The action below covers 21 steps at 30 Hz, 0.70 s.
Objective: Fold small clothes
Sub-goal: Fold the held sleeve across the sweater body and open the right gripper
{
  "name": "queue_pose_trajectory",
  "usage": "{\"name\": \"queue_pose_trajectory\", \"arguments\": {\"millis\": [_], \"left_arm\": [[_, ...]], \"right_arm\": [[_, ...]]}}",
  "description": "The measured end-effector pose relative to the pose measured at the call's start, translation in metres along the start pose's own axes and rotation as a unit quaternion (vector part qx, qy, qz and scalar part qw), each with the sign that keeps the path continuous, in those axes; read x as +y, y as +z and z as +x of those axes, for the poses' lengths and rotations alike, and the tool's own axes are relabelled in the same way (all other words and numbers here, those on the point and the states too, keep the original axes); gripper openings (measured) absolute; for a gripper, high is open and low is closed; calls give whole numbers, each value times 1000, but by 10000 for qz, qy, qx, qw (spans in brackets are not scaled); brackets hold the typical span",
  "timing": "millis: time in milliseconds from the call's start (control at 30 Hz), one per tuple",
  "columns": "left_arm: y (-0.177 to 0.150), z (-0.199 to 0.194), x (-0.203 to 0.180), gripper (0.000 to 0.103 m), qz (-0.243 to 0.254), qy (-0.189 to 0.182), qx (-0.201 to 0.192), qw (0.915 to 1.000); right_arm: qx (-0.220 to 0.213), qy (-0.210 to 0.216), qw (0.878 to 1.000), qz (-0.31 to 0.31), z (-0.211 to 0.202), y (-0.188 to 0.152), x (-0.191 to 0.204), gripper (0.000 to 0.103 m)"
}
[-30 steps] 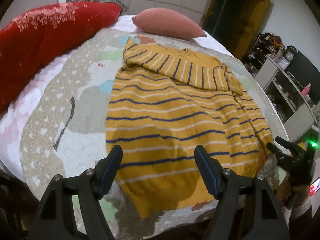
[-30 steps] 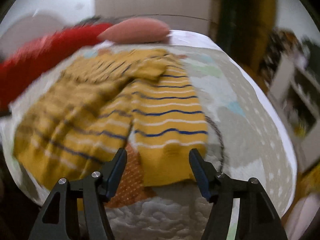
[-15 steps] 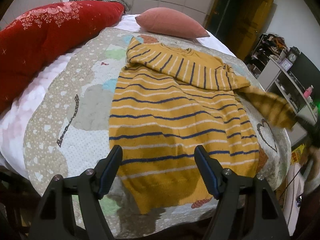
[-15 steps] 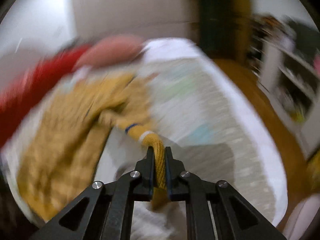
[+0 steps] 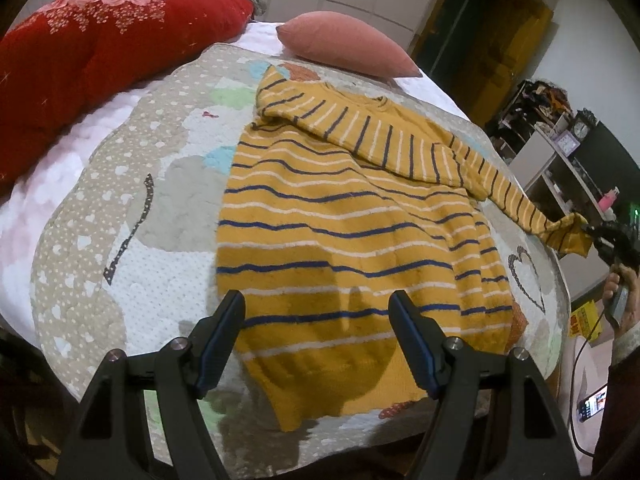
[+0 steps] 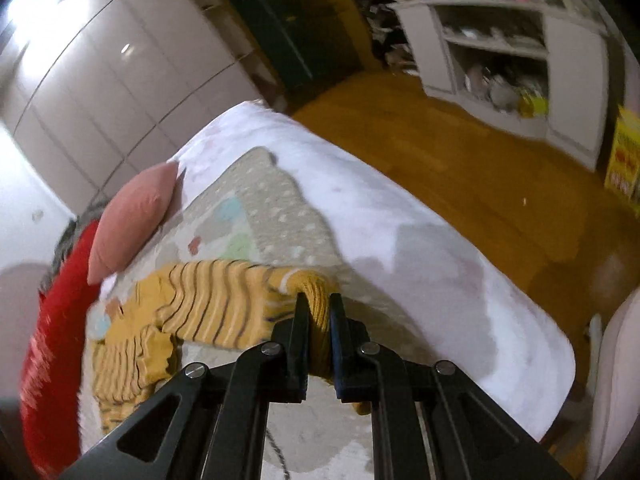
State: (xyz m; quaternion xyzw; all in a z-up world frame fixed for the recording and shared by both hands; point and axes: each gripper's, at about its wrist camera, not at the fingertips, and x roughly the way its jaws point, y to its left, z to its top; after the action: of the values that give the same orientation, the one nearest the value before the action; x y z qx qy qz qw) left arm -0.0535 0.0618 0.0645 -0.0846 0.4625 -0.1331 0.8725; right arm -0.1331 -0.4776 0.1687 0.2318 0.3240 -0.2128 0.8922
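A yellow sweater [image 5: 344, 216] with blue and white stripes lies flat on the quilt, one sleeve folded across its top. My left gripper [image 5: 318, 336] is open and empty, hovering above the sweater's hem. My right gripper [image 6: 319, 308] is shut on the cuff of the other sleeve [image 6: 224, 296] and holds it stretched out past the bed's right side; this shows in the left wrist view too, sleeve [image 5: 516, 204] and right gripper [image 5: 590, 232].
The patchwork quilt [image 5: 120, 208] covers the bed. A red blanket [image 5: 100, 48] and a pink pillow [image 5: 344, 46] lie at the far end. White shelves [image 6: 516, 52] and wooden floor [image 6: 460, 168] are to the right.
My right gripper closed on the sleeve cuff and pulled the sleeve out to the right, off the sweater's body. My left gripper stayed open over the hem.
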Motion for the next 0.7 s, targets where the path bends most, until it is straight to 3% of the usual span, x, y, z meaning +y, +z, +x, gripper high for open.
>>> {"name": "queue_pose_trajectory", "arguments": {"millis": [133, 233, 333, 400, 433, 467, 500, 600, 633, 700], "left_arm": [[-1, -4, 22, 73, -249, -65, -74, 9996], [-5, -7, 41, 73, -406, -63, -139, 9991], [-9, -10, 60, 73, -528, -1, -224, 9984], [-12, -11, 76, 73, -650, 27, -267, 9975], [-13, -12, 85, 73, -728, 50, -282, 9969], [-15, -12, 93, 73, -796, 76, -293, 9964], [-16, -13, 100, 73, -854, 98, -301, 9958], [-23, -16, 123, 73, -1043, 207, -326, 9938], [-25, -19, 130, 73, -1101, 243, -344, 9930], [-28, -23, 139, 73, -1153, 287, -383, 9922]], "right_arm": [[-188, -451, 9908, -1260, 8, 7, 84, 9], [-478, -809, 9568, -2753, 16, -1, 181, 9], [-741, -961, 8918, -4358, 30, -43, 285, 9], [-747, -816, 8396, -5318, 45, -90, 357, 9], [-733, -749, 8224, -5591, 52, -108, 378, 9], [-716, -641, 7967, -5966, 61, -137, 409, 9], [-702, -566, 7782, -6215, 69, -159, 430, 9], [-639, -334, 7077, -7028, 105, -251, 495, 9], [-615, -328, 6936, -7170, 115, -270, 506, 10], [-557, -363, 6539, -7537, 138, -325, 528, 16]]}}
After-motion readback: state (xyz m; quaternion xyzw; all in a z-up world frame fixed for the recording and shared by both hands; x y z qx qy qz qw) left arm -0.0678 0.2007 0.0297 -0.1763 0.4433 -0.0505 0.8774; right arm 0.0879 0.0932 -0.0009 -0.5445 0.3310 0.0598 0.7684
